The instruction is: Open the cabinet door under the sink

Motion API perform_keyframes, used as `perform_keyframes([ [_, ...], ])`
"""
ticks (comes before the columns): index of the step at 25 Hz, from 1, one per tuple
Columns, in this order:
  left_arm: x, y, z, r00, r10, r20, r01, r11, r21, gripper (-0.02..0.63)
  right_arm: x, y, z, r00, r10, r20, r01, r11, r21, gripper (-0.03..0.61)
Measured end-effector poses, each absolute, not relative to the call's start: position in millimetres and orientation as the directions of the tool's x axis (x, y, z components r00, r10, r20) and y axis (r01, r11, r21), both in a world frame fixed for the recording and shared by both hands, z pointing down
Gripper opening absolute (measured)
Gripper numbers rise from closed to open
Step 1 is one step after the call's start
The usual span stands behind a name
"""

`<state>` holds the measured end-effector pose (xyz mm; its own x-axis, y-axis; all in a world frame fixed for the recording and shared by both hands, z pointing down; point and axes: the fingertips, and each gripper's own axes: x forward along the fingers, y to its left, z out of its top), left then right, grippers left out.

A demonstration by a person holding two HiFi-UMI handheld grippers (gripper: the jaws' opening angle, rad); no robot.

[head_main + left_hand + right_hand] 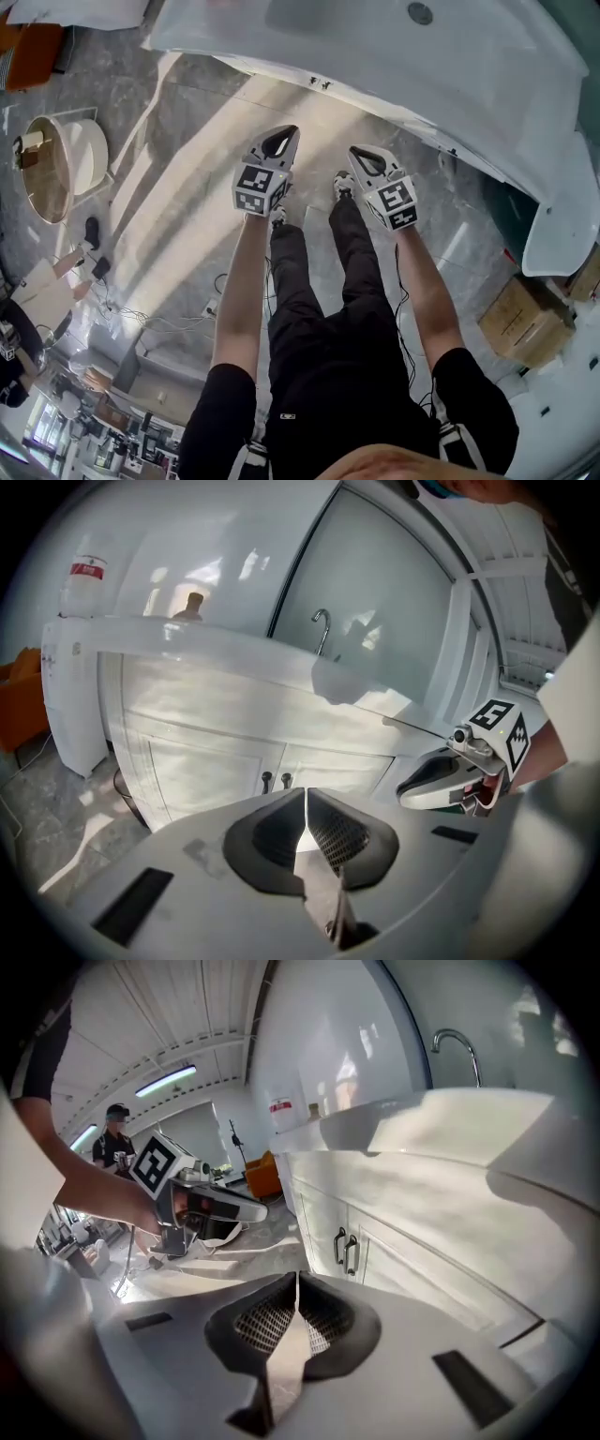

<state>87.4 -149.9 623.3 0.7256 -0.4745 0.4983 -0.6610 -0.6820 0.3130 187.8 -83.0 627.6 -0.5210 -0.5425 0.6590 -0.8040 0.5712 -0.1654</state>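
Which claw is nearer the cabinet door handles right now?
Right, it seems. The right claw has the handles close ahead, slightly right of its line; the left claw aims straight at them from farther back. Neither touches.

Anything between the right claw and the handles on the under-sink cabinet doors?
Nothing visible. The right claw, shut and empty, faces the two dark handles on the white cabinet doors across open air.

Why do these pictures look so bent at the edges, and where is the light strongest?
Head view: bright sunlight bands cross the grey stone floor. Left gripper view: the wide lens bows the white sink counter and blackens the corners. Right gripper view: the same bending, with sun patches dappling the white panelled cabinet doors.
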Motion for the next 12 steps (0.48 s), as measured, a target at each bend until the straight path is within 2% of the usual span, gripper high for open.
perform_keyframes([
  [12,135.9,-220.5,728.5,0.716,-0.469,0.517,-0.658,-0.7,0.277,0.018,210.8,-81.6,684.2,-0.514,-0.488,0.705,-0.789,0.591,-0.165,0.066],
])
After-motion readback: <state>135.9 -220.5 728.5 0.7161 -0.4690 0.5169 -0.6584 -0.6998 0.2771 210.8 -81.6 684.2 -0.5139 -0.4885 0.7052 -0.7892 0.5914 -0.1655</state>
